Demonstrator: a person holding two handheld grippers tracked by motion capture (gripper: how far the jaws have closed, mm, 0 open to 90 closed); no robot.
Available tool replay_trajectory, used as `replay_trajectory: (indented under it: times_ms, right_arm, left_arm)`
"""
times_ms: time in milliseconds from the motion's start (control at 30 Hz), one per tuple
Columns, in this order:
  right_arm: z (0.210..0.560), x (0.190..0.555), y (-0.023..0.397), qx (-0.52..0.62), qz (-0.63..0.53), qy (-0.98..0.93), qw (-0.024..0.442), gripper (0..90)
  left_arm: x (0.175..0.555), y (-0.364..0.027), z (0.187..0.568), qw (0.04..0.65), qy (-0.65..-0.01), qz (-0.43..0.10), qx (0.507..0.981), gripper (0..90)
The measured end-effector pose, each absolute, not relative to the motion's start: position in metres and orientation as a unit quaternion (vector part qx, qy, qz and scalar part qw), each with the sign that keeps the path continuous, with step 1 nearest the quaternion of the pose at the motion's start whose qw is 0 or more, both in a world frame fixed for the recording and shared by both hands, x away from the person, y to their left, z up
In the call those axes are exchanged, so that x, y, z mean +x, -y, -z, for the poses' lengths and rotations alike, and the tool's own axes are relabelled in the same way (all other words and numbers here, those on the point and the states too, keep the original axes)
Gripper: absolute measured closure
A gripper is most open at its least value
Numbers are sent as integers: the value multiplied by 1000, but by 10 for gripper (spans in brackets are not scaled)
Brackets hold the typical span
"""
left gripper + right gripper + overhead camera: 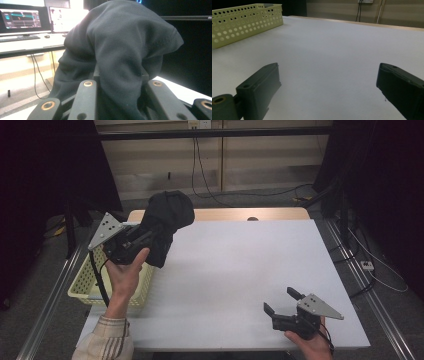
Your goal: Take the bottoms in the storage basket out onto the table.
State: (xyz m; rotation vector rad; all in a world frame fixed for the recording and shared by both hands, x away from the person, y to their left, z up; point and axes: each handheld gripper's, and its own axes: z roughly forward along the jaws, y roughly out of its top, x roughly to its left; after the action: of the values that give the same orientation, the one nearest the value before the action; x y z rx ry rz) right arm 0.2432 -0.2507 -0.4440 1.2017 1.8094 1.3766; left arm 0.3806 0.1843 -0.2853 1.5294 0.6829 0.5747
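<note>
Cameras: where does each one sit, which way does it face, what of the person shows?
High view: above the person's side, facing forward and down on the white table; both forearms, left gripper clamping a dark cloth, right gripper open.
Left gripper view: on the left gripper, looking along its jaws into the cloth; monitors behind.
Right gripper view: on the right gripper, low over the table, between its parted jaws.
Shared: the yellow basket in high and right gripper views.

Black cloth (167, 220), bunched, held aloft over table edge
</note>
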Motion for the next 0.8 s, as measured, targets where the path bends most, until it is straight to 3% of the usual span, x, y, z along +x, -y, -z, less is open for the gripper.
replay_trajectory:
  times_ms: [800]
  right_arm:
    - [443, 242, 252, 447, -515, -674, 282, 45]
  left_arm:
    - [382, -149, 288, 623, -274, -236, 693, 718]
